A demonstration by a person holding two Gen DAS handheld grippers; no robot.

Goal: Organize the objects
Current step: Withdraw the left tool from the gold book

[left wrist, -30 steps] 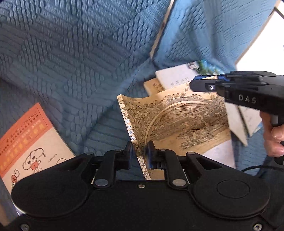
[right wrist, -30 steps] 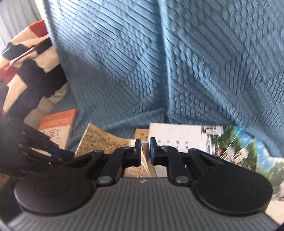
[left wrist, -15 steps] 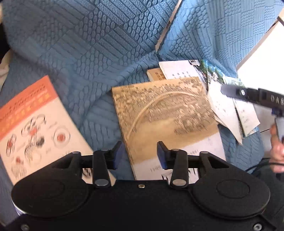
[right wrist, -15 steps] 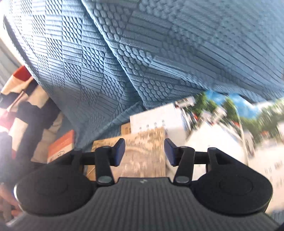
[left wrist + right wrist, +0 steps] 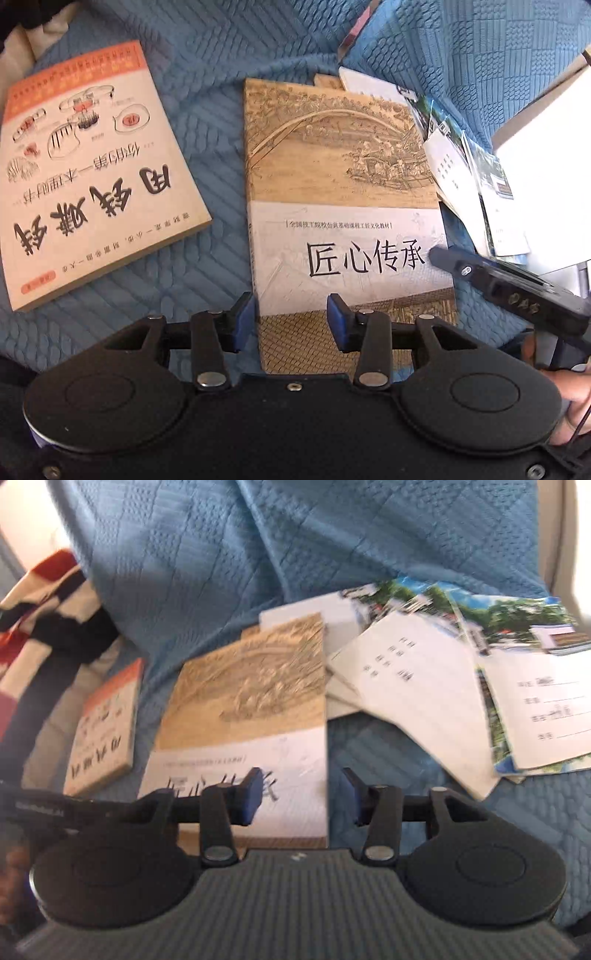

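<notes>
Jaws of left gripper: part-open, nothing clamped, poised over the near left corner of the tan book. Jaws of right gripper: closing, straddling that book's right edge in the blurred right wrist view, pads not pressing on anything.

Location of task items:
- Tan book: flat, cover up, between both grippers.
- Orange book: flat, well left of the tan book, not touching it.
- Loose leaflets: fanned in an untidy overlap just right of the tan book, some tucked under its far corner.

Step in hand, as judged: tan book set down flat and released; sorting unfinished, with both books apart and the leaflets scattered.

Next move, as judged: pick one item, probably a leaflet or the orange book. Approach low at a free edge, since thin flat stock offers little to pinch on soft fabric. Keep the two grippers clear of each other.

Surface: blue quilted cover, soft and creased, rising behind like a sofa back. Striped cloth bunched at far left. Strong light at right.
</notes>
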